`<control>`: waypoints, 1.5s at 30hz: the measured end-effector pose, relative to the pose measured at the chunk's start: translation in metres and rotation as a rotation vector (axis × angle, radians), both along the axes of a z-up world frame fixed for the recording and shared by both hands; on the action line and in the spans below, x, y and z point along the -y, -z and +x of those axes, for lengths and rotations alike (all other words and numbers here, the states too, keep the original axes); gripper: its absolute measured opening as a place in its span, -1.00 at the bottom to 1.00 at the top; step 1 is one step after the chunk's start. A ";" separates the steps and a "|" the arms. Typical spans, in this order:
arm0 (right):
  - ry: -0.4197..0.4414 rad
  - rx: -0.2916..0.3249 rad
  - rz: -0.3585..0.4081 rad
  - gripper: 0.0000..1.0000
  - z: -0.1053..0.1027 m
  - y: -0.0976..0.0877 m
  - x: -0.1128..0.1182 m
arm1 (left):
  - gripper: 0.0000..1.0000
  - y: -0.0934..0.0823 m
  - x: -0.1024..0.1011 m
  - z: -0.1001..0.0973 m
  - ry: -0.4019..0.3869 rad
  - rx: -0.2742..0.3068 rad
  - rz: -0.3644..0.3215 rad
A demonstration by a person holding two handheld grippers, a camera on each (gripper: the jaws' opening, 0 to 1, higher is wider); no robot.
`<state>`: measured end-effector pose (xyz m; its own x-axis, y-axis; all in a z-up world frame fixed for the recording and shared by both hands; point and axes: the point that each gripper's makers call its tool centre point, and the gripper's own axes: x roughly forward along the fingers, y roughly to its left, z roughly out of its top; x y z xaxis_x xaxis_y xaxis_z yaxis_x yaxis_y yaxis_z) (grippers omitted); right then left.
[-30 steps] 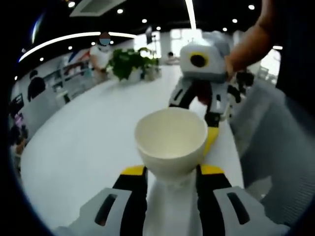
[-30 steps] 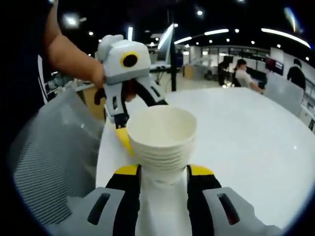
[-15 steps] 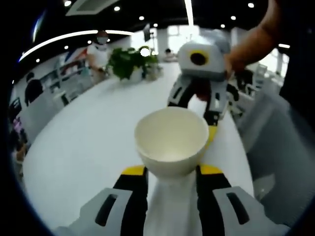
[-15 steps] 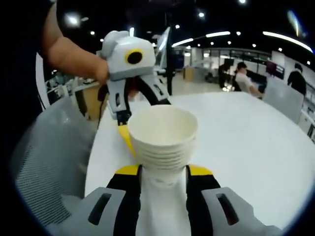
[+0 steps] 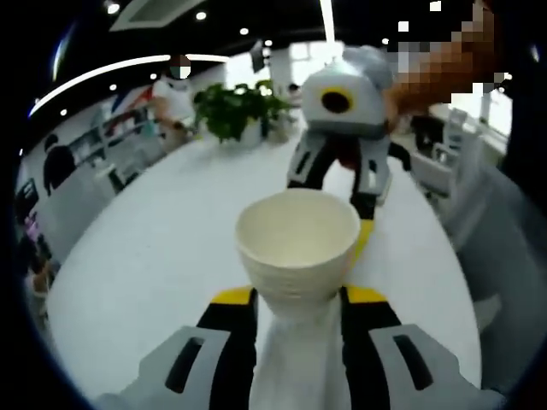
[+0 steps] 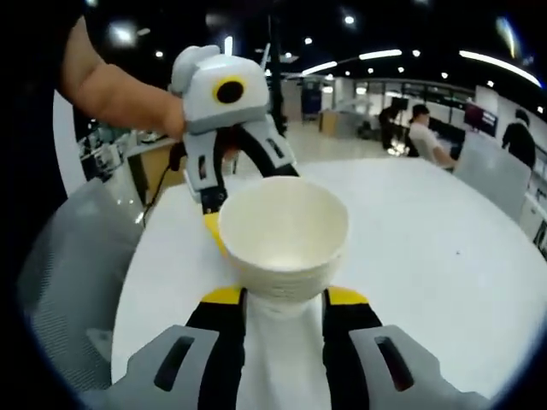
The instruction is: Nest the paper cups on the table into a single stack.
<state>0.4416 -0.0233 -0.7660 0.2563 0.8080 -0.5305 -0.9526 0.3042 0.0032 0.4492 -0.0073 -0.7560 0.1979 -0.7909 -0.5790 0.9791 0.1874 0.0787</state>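
Note:
A stack of white paper cups (image 5: 297,248) stands upright between my left gripper's (image 5: 299,299) yellow-tipped jaws, which press on its lower wall. My right gripper (image 5: 338,184) faces it from the far side, one yellow fingertip (image 5: 366,241) right beside the cup wall. In the right gripper view the cup stack (image 6: 282,235), with rims showing under its lip, sits between the jaws of my right gripper (image 6: 282,297). The left gripper (image 6: 244,184) stands behind it with its yellow fingertip (image 6: 214,232) against the cup. All this hovers over the white table (image 6: 427,256).
The round white table (image 5: 154,256) stretches far behind. A grey mesh chair (image 6: 60,256) stands at its near edge, also the chair (image 5: 504,248). A potted plant (image 5: 235,111) sits at the far side. People (image 6: 423,132) sit in the background.
Both cameras have tilted a little, so the right gripper view looks deeper into the top cup and fewer rims show. Both grippers stay at the cups.

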 end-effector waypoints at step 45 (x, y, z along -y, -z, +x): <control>0.419 0.043 0.126 0.95 -0.018 -0.012 0.057 | 0.98 0.007 -0.088 -0.007 -0.527 -0.065 -0.227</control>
<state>0.4241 -0.0805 -0.7542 0.5953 0.6874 -0.4161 -0.7470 0.6642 0.0285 0.4425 0.0806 -0.7632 0.5686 -0.7008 -0.4307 0.7501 0.6566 -0.0780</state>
